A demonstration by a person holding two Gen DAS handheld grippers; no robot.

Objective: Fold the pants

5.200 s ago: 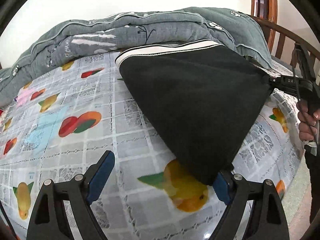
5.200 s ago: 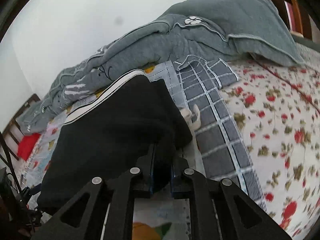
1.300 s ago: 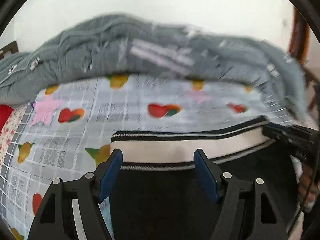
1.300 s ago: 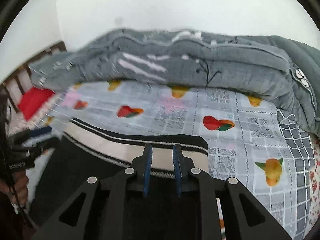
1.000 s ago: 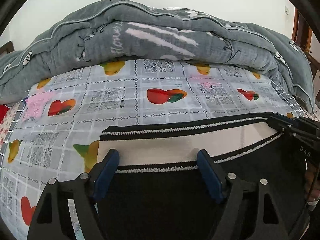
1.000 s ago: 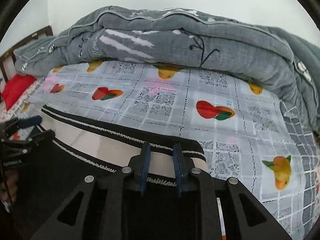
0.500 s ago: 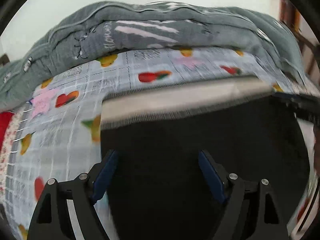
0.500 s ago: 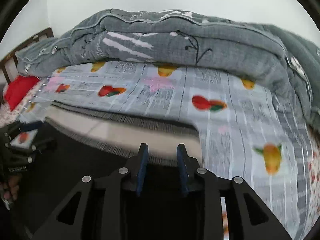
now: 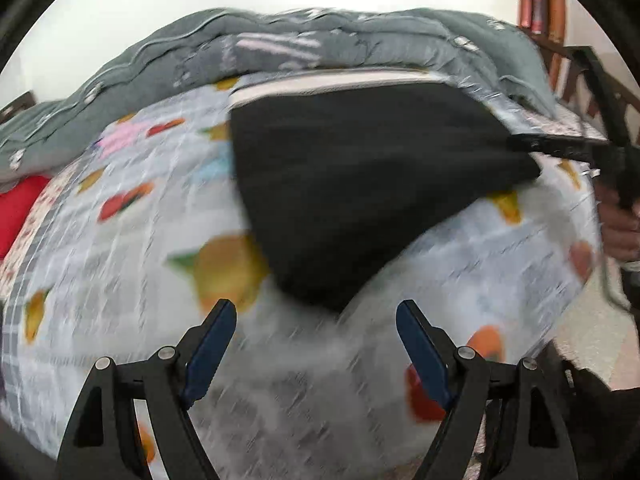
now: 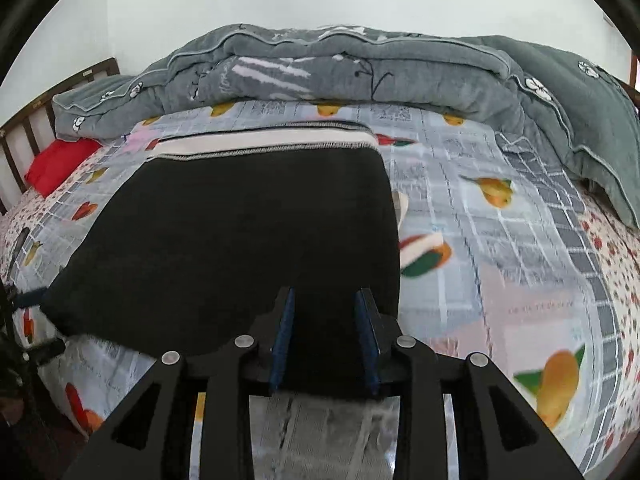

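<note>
The black pants (image 9: 360,184) with a white and black striped waistband (image 10: 264,140) lie folded on the fruit-print bedsheet (image 9: 120,264). My left gripper (image 9: 316,344) is open and empty, hovering just short of the pants' near corner. My right gripper (image 10: 325,340) is open, its blue pads astride the near edge of the black fabric (image 10: 240,248) without pinching it. In the left wrist view the right gripper (image 9: 560,146) shows at the pants' right corner. The left wrist view is motion-blurred.
A bunched grey quilt (image 10: 360,68) lies along the far side of the bed. A red pillow (image 10: 60,160) sits at the far left by the wooden headboard (image 10: 24,136). A wooden chair (image 9: 600,80) stands at the right. The bed's edge and floor (image 9: 592,320) are near right.
Both grippers have pulled back toward the near edge of the bed, away from the waistband. The right gripper's jaws have spread wider. The left gripper now clears the pants.
</note>
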